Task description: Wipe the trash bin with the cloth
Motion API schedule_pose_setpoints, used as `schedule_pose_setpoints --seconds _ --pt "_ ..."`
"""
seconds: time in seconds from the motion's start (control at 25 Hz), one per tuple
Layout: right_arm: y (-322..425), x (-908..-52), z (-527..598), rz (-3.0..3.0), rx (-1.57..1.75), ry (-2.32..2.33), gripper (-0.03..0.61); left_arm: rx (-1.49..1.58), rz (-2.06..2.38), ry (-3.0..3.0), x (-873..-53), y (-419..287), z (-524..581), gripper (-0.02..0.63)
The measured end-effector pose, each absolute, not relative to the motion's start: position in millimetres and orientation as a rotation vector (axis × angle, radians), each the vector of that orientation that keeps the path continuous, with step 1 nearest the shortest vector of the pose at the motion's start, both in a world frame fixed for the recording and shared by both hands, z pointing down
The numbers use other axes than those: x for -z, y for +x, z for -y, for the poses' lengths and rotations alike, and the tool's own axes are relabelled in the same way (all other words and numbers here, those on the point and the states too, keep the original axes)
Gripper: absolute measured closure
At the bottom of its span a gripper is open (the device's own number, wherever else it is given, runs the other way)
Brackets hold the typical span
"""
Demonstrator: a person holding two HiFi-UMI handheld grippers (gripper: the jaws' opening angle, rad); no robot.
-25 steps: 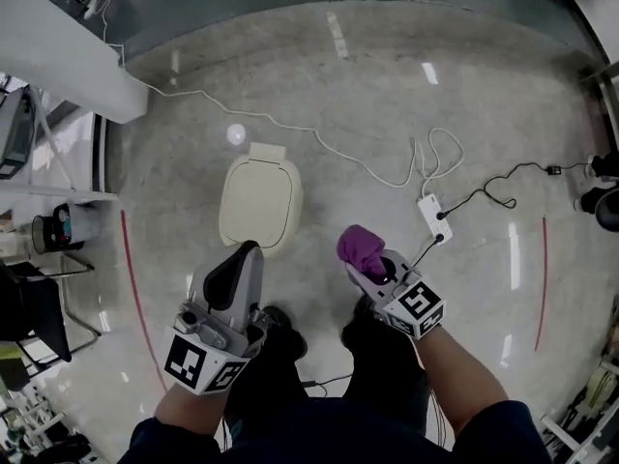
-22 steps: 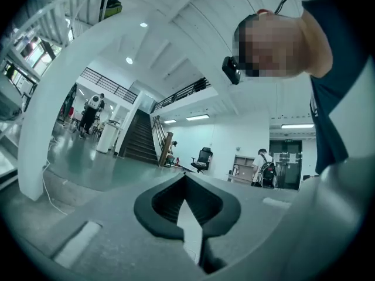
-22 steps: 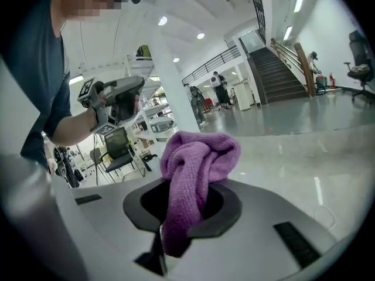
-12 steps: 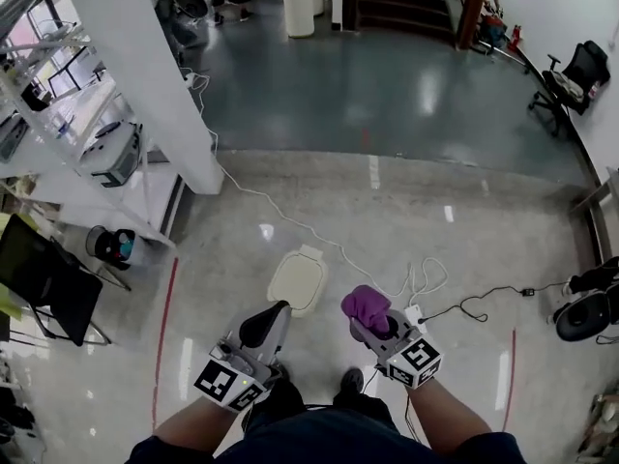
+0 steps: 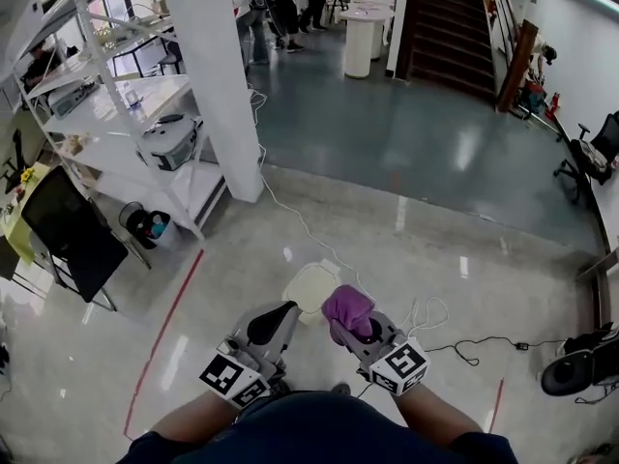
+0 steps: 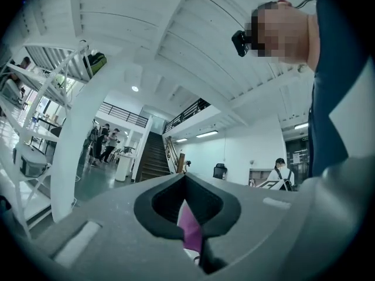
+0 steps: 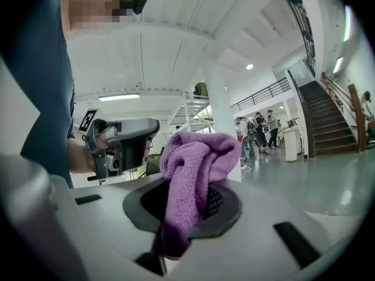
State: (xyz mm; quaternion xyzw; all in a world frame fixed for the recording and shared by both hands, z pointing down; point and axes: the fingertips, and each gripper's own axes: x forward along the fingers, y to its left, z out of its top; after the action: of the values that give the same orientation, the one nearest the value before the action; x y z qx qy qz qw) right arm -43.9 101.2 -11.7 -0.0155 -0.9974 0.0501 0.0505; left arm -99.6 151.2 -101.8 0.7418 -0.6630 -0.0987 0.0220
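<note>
Evidently pre-wipe: cloth held, bin not yet touched.
Head view: the bin [image 5: 311,286] stands on the floor just beyond both grippers. The right gripper [image 5: 360,329] and left gripper [image 5: 280,313] are held side by side, high over the bin's near edge. Left gripper view: jaws together, with a purple sliver in the slit that I cannot identify. Right gripper view: jaws pinch the cloth [image 7: 190,168]; no bin shows. Next, I judge, the cloth must drop to the bin.

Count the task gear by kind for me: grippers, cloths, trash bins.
Grippers: 2, the left gripper and the right gripper
Cloths: 1, the purple cloth, clamped in the right gripper
Trash bins: 1, the cream trash bin
Total: 4
</note>
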Motion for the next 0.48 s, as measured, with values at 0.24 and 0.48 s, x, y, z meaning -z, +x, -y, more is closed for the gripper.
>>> schedule_pose_setpoints --seconds 0.24,0.48 --pt "-60.5 31.6 -132.1 3.045 -0.147 -0.010 0.509 0.316 1.977 2.340 95.7 -107.3 -173.8 0.615" --pt "-70.5 34.7 -139.8 3.049 -0.117 -0.015 0.509 0.351 1.961 2.350 89.9 -109.2 -182.6 0.615"
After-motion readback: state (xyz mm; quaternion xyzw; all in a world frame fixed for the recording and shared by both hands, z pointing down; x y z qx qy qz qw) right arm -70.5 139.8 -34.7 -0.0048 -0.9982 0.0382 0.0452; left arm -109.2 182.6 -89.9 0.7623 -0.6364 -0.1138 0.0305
